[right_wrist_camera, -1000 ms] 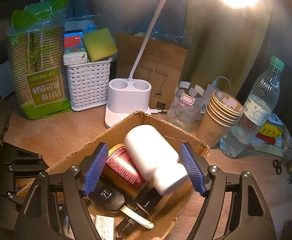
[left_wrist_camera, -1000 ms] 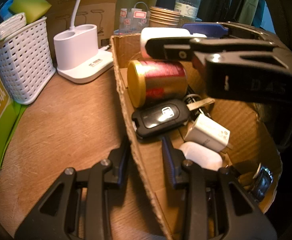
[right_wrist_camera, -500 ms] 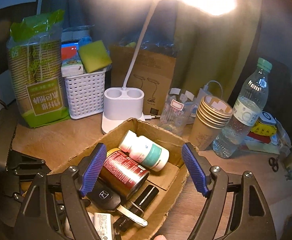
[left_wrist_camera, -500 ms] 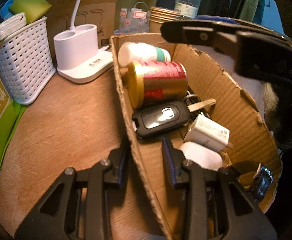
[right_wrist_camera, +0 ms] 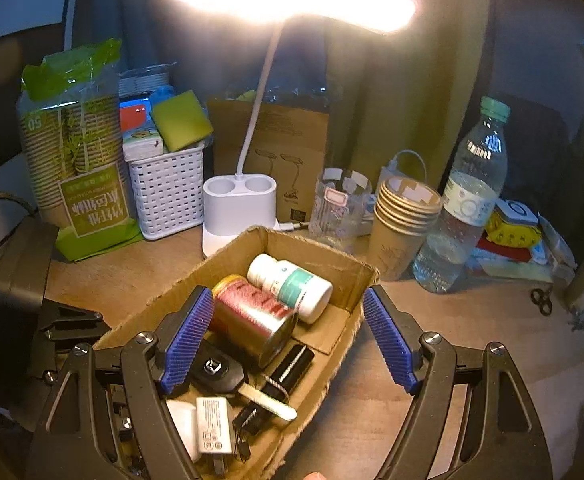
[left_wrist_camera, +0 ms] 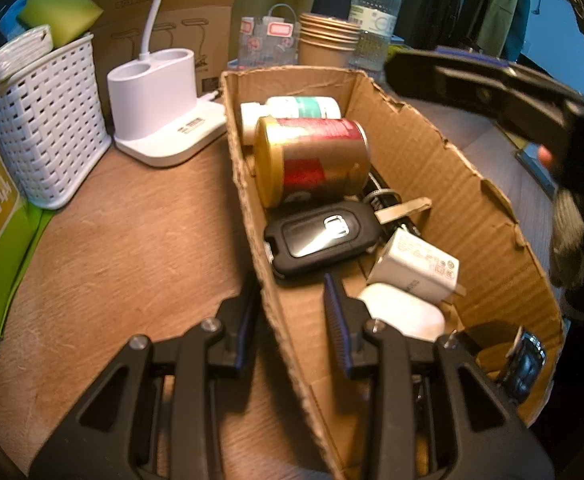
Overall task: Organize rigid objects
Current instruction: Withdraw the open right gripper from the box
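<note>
An open cardboard box [left_wrist_camera: 431, 168] lies on the wooden table. My left gripper [left_wrist_camera: 290, 294] is shut on the box's near left wall, one finger outside and one inside. In the box lie a white pill bottle [right_wrist_camera: 290, 282] with a teal label at the far end, a red and gold can [right_wrist_camera: 252, 320], a black car key [left_wrist_camera: 319, 236], a white charger [left_wrist_camera: 415, 268], a white case [left_wrist_camera: 403, 316] and a watch [left_wrist_camera: 525, 364]. My right gripper [right_wrist_camera: 288, 294] hangs open above the box with nothing between its blue pads [right_wrist_camera: 186, 334].
Behind the box stand a white lamp base [right_wrist_camera: 240, 208], a white basket [right_wrist_camera: 168, 192], a glass [right_wrist_camera: 339, 208], stacked paper cups [right_wrist_camera: 403, 220] and a water bottle [right_wrist_camera: 463, 208]. A green pack of cups [right_wrist_camera: 80, 160] is far left. Small scissors [right_wrist_camera: 541, 300] lie at the right.
The right gripper let the white bottle drop into the far end of the box, then pulled back and up. The left gripper kept its hold on the box wall.
</note>
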The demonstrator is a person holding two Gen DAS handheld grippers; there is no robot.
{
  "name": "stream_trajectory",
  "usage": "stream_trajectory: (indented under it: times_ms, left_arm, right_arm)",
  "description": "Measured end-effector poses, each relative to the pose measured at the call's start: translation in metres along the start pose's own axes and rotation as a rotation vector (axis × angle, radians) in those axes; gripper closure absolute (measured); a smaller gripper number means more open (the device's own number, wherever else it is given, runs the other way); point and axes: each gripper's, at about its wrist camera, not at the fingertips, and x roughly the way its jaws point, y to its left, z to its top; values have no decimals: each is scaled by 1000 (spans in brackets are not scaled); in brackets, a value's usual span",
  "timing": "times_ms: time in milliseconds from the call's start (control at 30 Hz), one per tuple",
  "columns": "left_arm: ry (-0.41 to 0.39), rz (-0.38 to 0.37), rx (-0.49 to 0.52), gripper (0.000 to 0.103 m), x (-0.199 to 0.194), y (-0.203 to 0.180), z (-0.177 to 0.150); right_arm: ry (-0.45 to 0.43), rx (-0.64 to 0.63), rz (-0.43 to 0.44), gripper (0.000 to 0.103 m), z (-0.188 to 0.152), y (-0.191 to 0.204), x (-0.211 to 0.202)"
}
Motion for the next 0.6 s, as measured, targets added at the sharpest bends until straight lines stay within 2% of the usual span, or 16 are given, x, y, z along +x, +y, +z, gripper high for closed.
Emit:
stream_trajectory:
  times_ms: [367,600]
  left_arm:
    - [0,2,0,69,0,0,0]
    - [-8,39,1,68,-2,1,-1]
  right_arm:
    - [7,52,-56,23,-17,-8,-24]
    - [9,95,-100,23,-28,-16,-49]
